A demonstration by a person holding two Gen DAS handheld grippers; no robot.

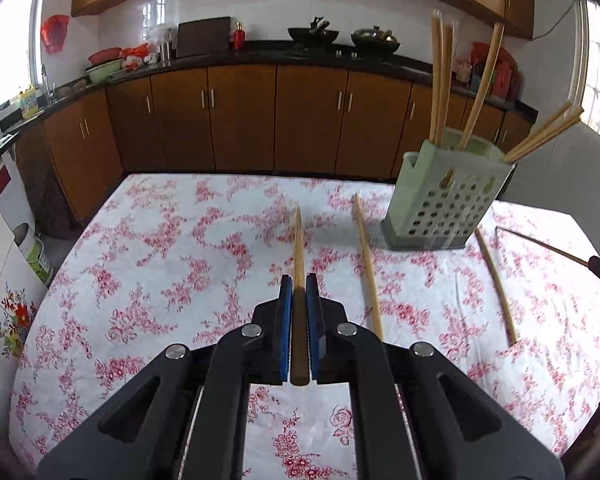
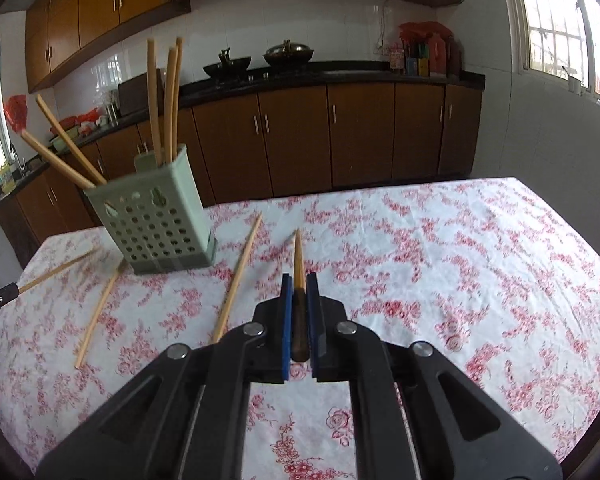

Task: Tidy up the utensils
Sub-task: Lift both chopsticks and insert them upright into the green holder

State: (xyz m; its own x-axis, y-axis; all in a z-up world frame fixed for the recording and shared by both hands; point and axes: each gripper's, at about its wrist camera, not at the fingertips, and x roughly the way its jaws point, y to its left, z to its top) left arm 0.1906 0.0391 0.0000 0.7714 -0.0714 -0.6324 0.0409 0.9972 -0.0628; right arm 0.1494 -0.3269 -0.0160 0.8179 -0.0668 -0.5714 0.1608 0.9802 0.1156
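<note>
A pale green perforated holder stands upright on the table, five wooden chopsticks leaning inside. Two loose chopsticks lie flat just beside it; each gripper clamps another.

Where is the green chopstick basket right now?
The green holder stands on the flowery tablecloth, ahead-right in the left wrist view and ahead-left in the right. Loose chopsticks lie beside it.

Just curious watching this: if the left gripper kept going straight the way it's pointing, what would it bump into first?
Probably nothing soon. The left gripper, shut on a chopstick, points over bare tablecloth; the green holder sits off to the right. Depth is uncertain.
</note>
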